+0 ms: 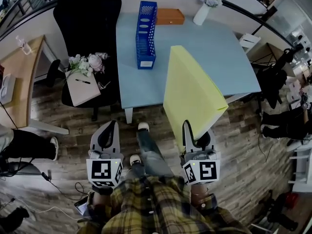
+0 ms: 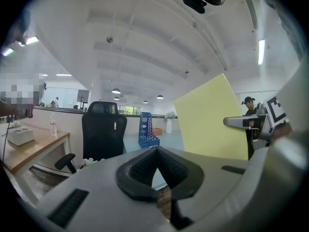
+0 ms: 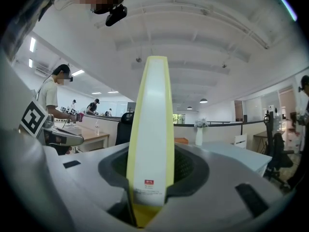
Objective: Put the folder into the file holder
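Nearest me, my right tool (image 1: pixel 197 136) pinches the yellow folder (image 1: pixel 192 94) upright; my left tool (image 1: pixel 109 130) is pressed together, empty. Sliding it into the far blue file holder (image 1: pixel 146 33) on the worktop (image 1: pixel 229 57) remains.

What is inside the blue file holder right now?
No papers show in the file holder; its walls hide the compartment floors. The folder is clamped in the right gripper, not in the holder.

Light blue table (image 1: pixel 234 62), mostly bare. Blue file holder (image 1: pixel 146 33) stands far left, orange box (image 1: pixel 170 16) just behind, white vase (image 1: pixel 201 14) far right. Black chair (image 1: pixel 87 18) crowds the left edge. Yellow folder (image 1: pixel 190 91), upright in the right tool (image 1: pixel 196 136), fills the near right.
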